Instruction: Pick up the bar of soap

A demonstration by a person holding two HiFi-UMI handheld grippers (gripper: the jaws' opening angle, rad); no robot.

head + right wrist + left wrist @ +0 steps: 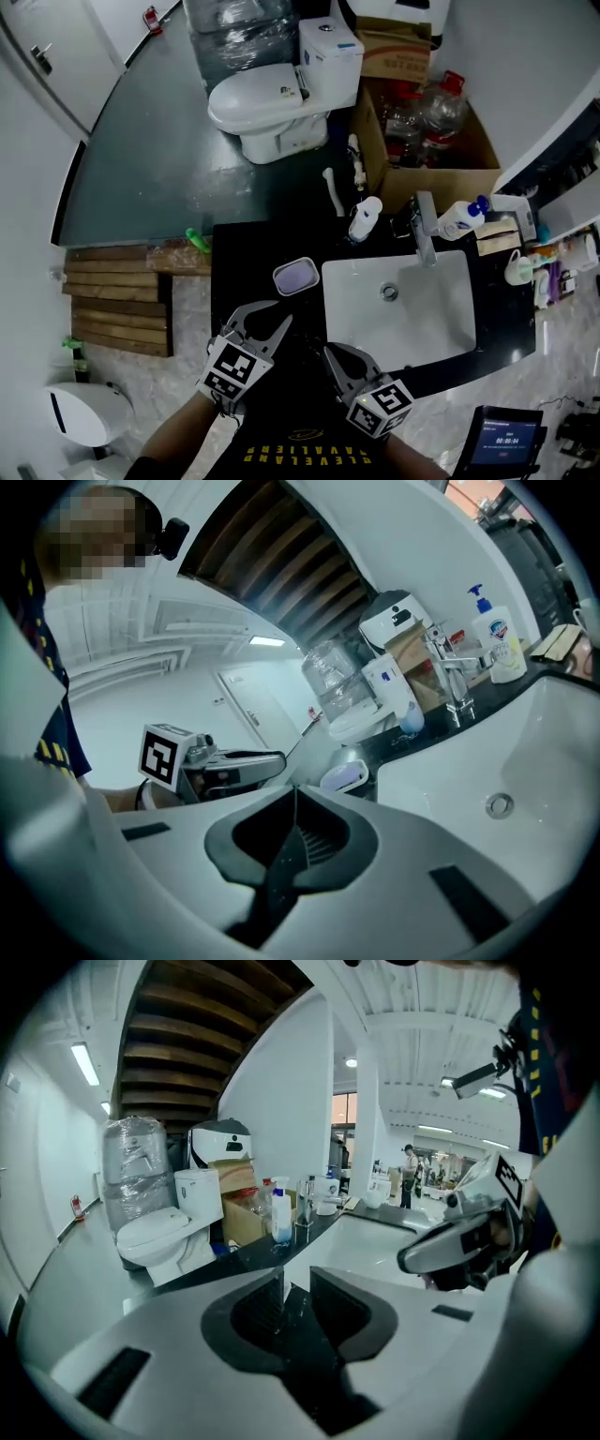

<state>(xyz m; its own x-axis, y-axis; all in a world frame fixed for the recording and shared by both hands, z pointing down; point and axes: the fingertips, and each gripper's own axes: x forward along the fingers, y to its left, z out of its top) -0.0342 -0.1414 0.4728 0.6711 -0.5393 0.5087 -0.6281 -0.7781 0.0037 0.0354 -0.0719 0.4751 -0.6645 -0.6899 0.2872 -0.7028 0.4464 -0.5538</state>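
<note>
The lilac bar of soap (297,275) lies in a pale dish on the black counter, left of the sink; the right gripper view shows the soap (343,776) too. My left gripper (265,319) hovers just short of it, nearer the counter's front edge, jaws a little apart with nothing between them (296,1284). My right gripper (332,354) is beside it at the front edge, jaws shut together and empty (293,793). Each gripper shows in the other's view: the left gripper (270,759) and the right gripper (417,1258).
A white sink basin (450,323) with a chrome faucet (425,230) lies to the right. A pump bottle (365,219) and a blue-capped bottle (461,220) stand behind it. A toilet (272,103) and a cardboard box (473,150) are on the floor beyond.
</note>
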